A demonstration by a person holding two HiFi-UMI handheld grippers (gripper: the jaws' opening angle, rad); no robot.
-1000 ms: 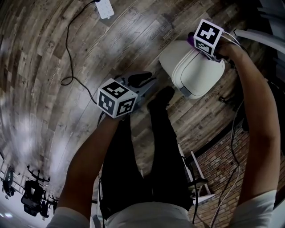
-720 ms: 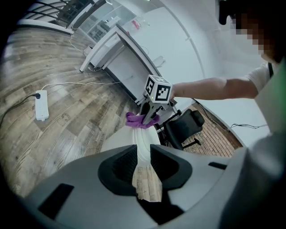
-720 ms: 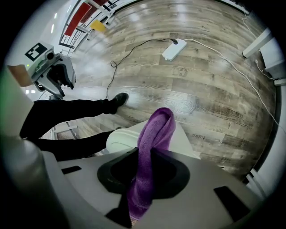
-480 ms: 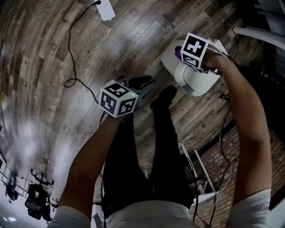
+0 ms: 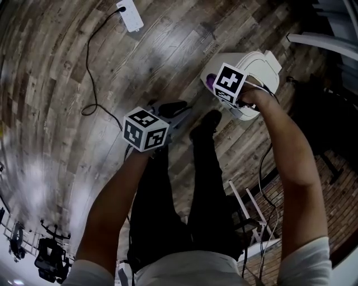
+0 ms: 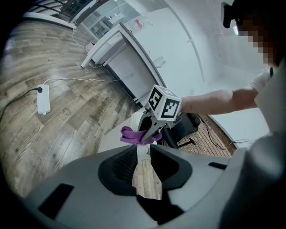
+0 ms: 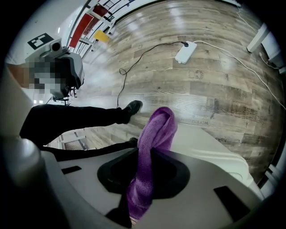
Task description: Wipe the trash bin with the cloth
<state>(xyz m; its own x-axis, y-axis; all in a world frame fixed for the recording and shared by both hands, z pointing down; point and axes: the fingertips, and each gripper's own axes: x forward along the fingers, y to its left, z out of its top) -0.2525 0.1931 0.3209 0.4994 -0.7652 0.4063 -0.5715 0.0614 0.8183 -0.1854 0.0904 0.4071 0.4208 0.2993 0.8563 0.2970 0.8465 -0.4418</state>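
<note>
Since one second before, the right claw (image 5: 217, 85) had been carried across the lid of the trash bin (image 5: 264, 62), from its far right corner toward its left edge. The left claw (image 5: 168, 107) had been kept nearly in one place.

In the right gripper view, the jaws of the right claw (image 7: 144, 157) were closed on the purple cloth (image 7: 156, 132). It was pinched in its lower part, so a folded loop stood out past the tips. This free loop was presumably left long so that soft material, and not the hard tips, would meet the plastic. The loop was held over the white lid of the trash bin (image 7: 214, 150). Whether it pressed on the lid or was just above it could not be told with certainty. In the left gripper view, the cloth (image 6: 133, 134) seemed to lie at the lid's edge.

The left claw (image 6: 144, 154) was held out over the wooden floor (image 5: 56, 84), beside the person's shoe (image 5: 204, 124) and apart from the bin. Its jaws were only a little apart, and only floor was seen through the gap, so nothing was held. It was probably parked there to keep out of the wiping arm's way.

The bin stood on the floor just in front of the person's feet. A power strip (image 5: 130, 15) with its cable (image 5: 89, 67) lay well away and was not concerned. The wiping was judged to be under way.
</note>
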